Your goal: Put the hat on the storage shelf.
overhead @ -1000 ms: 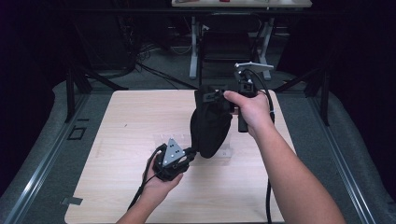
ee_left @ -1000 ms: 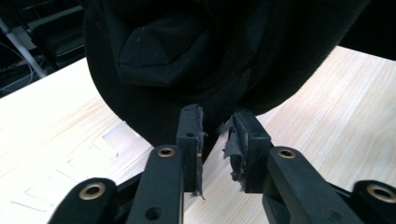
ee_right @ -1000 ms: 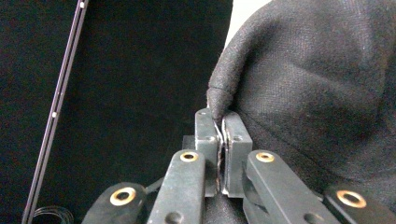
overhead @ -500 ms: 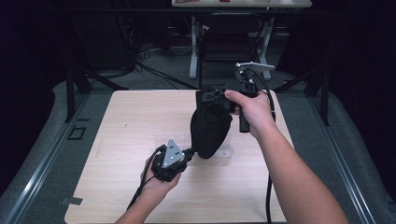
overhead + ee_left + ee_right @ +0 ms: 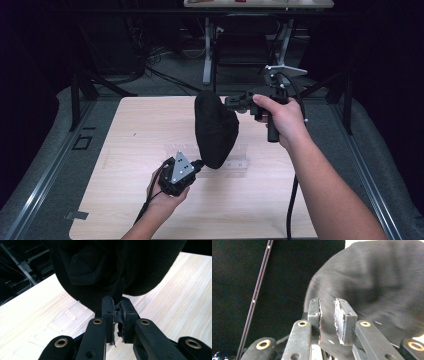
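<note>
Opening, right gripper [image 5: 235, 104] jaws release black cloth [image 5: 215, 130]; left gripper [image 5: 200, 164] jaws have clamped its hem.

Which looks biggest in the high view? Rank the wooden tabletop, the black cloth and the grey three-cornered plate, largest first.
1. Wooden tabletop, by far the largest.
2. Black cloth, held up nearer the camera, so it may look larger than it is.
3. Grey three-cornered plate on the left hand-held gripper, the smallest.

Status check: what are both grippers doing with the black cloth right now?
Left gripper shut on black cloth's lower edge. Right gripper jaws just opening, cloth between them at top. Nothing in the way on table.
</note>
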